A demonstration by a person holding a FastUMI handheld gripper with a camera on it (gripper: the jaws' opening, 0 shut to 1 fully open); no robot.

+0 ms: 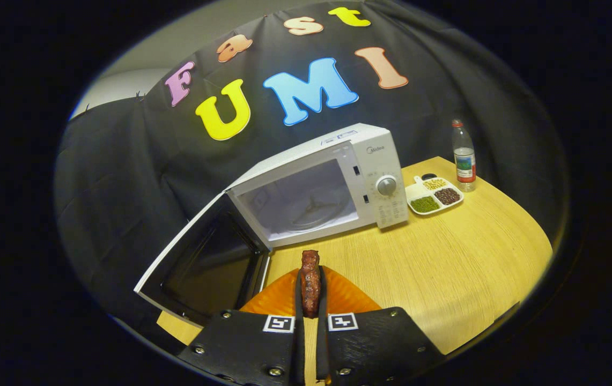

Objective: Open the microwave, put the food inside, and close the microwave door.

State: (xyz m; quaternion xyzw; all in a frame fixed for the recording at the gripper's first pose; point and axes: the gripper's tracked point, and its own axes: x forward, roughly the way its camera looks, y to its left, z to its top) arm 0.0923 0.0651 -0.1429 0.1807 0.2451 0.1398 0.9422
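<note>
A white microwave (375, 161) stands on the wooden table (445, 257) beyond my fingers, its door (204, 262) swung wide open to the left. The cavity (300, 201) with its glass turntable shows empty. My gripper (310, 287) is shut on a piece of dark reddish-brown food (310, 279), which stands upright between both fingers and pokes out past their tips. The food hangs above an orange plate (348, 297) that lies on the table just under the fingers, in front of the microwave's opening.
A white divided tray (434, 197) with green, brown and pale grains sits right of the microwave. A plastic bottle (464, 155) stands behind it. The open door juts out left of my fingers, over the table's near edge.
</note>
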